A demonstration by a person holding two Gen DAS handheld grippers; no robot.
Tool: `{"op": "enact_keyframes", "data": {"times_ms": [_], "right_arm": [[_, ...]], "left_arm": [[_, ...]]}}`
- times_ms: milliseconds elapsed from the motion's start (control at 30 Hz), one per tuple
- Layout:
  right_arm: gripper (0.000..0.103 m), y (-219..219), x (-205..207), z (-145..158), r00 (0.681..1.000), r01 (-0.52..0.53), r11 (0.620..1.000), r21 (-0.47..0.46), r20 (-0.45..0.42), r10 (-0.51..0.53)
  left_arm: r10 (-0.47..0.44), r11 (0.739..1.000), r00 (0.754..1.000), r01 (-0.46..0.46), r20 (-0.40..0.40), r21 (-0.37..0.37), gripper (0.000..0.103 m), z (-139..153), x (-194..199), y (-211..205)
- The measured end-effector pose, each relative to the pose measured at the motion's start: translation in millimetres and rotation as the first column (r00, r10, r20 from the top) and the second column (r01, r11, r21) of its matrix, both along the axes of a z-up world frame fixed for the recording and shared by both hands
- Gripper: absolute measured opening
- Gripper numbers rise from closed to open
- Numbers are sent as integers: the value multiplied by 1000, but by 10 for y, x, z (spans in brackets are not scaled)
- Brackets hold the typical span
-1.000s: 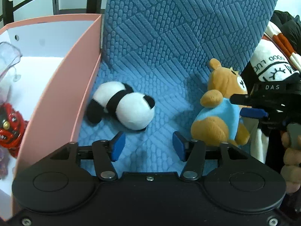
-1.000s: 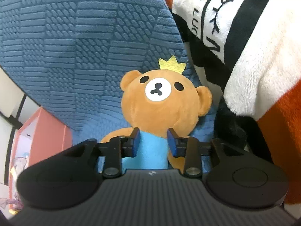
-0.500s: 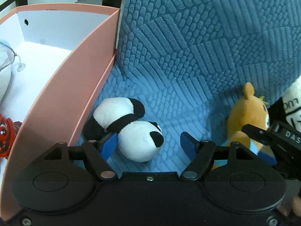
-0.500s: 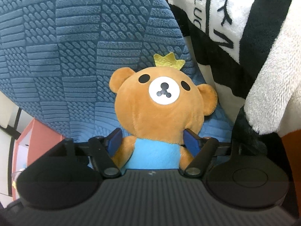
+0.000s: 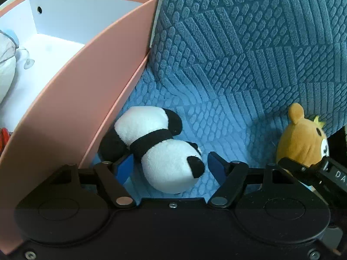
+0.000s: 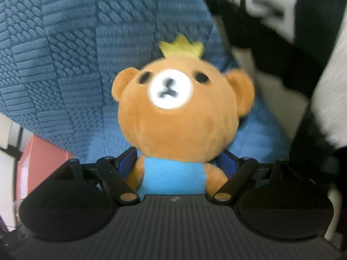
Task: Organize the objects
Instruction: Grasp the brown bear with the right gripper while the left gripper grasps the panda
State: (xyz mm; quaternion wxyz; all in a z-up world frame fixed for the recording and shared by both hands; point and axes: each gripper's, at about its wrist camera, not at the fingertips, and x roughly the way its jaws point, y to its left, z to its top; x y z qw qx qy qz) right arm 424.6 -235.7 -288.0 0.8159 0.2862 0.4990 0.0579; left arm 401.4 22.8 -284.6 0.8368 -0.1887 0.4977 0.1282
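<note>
A black-and-white panda plush point(image 5: 160, 149) lies on the blue textured sofa seat point(image 5: 216, 117), beside the pink box point(image 5: 71, 99). My left gripper point(image 5: 170, 166) is open, its blue pads on either side of the panda's head. A brown bear plush point(image 6: 180, 112) in a blue shirt with a yellow crown sits upright against the sofa back; it also shows in the left wrist view point(image 5: 303, 143). My right gripper point(image 6: 180, 164) is open around the bear's body, pads beside its arms. The right wrist view is blurred.
The pink box has a white inside holding a pale object point(image 5: 6, 73) and a red toy point(image 5: 4, 134) at the left edge. A white, black and orange blanket point(image 6: 303, 32) lies to the bear's right. The sofa back point(image 5: 249, 43) rises behind both plushes.
My left gripper moved forward until its pads bracket the panda's head. My right gripper opened from a narrow gap and moved forward around the bear's body.
</note>
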Motion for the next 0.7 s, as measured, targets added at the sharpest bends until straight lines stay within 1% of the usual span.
{"op": "enact_keyframes", "data": {"times_ms": [33,67,200,233,300,367,433,567,700], "right_arm": [[82,22,-1,-7,1000,-12,1000,-1,7,12],[82,65,-1,3,1000,-28,999,-28,8,28],[74,162,-23,23,998,-58,996,-71,25,60],[71,173,-34,35,997,-62,994,-85,31,65],[66,188,-58,63,996,-73,992,-106,44,78],[63,191,-78,93,995,-76,990,-116,52,83],[63,199,-21,112,994,-82,988,-128,55,90],[62,216,-114,138,991,-100,985,-143,70,111],[61,221,-246,124,990,-114,982,-152,65,125]], "left_arm": [[-4,1000,1000,4,-1,8,65,-7,-2,-4],[-8,1000,1000,8,0,17,64,-14,-14,-9],[-45,998,999,45,11,40,63,-9,-65,-30],[-55,998,998,54,11,43,62,-7,-69,-32],[-79,996,997,79,11,35,62,12,-99,-28],[-116,993,993,116,14,26,61,31,-140,-38],[-153,988,988,153,8,33,61,51,-209,-65],[-230,973,973,230,4,24,61,88,-346,-88],[-286,958,958,286,16,19,61,196,-533,-82]]}}
